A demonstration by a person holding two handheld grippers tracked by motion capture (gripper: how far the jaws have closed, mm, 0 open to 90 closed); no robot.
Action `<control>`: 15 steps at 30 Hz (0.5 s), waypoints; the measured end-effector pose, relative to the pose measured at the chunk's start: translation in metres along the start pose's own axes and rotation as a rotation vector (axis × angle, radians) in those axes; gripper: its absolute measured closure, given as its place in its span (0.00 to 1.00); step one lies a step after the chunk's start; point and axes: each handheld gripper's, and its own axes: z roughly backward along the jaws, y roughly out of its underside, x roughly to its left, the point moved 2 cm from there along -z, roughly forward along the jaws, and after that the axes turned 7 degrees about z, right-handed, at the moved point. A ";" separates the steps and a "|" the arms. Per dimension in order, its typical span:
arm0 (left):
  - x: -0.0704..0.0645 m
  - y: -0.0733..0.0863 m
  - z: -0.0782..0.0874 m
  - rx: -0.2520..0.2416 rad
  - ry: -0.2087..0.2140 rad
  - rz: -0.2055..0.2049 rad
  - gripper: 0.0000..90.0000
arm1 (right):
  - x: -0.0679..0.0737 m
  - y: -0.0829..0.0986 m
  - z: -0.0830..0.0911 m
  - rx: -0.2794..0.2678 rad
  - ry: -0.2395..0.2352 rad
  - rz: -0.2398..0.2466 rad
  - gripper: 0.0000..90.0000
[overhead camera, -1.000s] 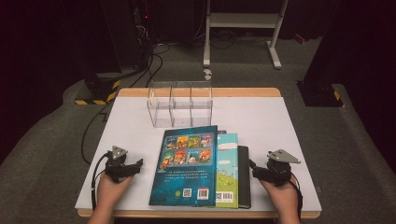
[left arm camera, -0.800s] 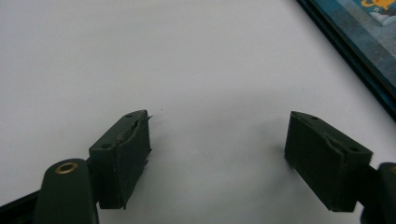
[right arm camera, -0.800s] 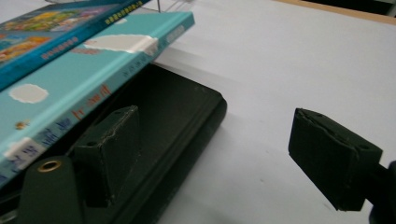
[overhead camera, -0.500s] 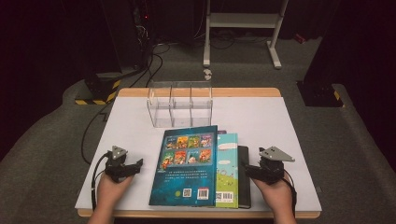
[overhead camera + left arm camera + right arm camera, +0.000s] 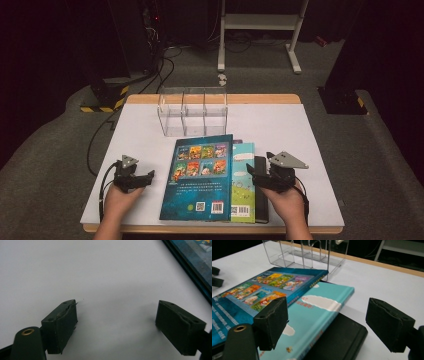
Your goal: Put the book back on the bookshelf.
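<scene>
A: Start with the biggest thing. What is there?

B: The white table (image 5: 300,135), with a wooden strip along its far edge. Near the far side stands a clear acrylic rack (image 5: 192,111) with upright dividers, nothing in it.

A: And the books?

B: A stack of three lies flat at the near middle, just in front of the rack. On top is the dark blue book (image 5: 200,177), its cover showing a grid of small coloured pictures. Under it, sticking out to the right, is the light blue book (image 5: 244,180) with white clouds. At the bottom is the black book (image 5: 342,340), only its right edge and corner showing.

A: Where are the tools?

B: The right gripper (image 5: 327,325) sits just beside the right edge of the stack, its jaws spread wide with the corner of the black book and the light blue book's edge between them, gripping nothing. The left gripper (image 5: 116,323) is left of the stack over bare table, near the dark blue book's edge, jaws also wide apart and holding nothing
</scene>
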 end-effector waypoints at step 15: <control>-0.030 -0.006 0.016 -0.104 0.246 0.054 0.22 | 0.023 0.003 -0.017 0.045 -0.066 0.022 0.21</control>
